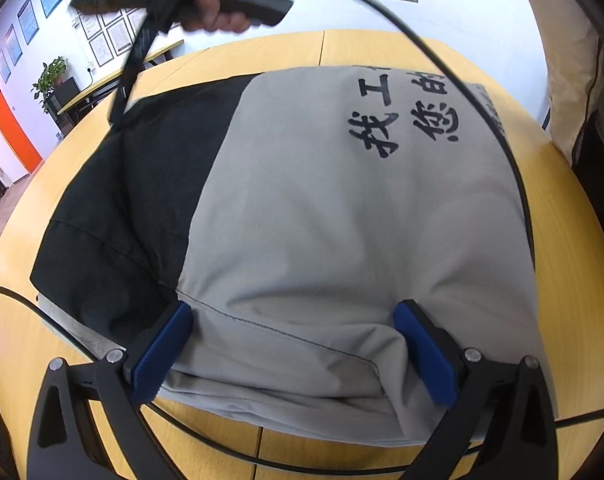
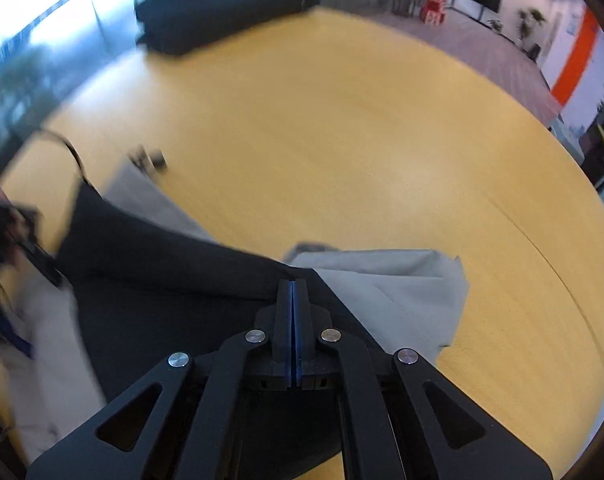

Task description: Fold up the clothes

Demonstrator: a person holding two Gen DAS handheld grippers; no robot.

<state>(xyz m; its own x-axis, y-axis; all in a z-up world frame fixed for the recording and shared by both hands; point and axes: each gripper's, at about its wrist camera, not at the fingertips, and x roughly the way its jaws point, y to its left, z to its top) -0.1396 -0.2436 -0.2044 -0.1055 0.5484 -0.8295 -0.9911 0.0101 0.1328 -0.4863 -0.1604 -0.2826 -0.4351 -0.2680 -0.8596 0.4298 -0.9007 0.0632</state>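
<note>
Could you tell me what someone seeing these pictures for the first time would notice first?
Most striking is the grey and black garment with bold black characters, spread over the yellow table. The left gripper stands open at its near edge, blue fingers on either side of the grey cloth. In the right wrist view, the right gripper is shut over the garment's dark part.

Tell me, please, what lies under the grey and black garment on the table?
The grey and black garment rests on the yellow wooden table, with further grey folded layers showing beneath its near edge. A black cable runs below that edge. Anything under the garment's middle is covered.
</note>
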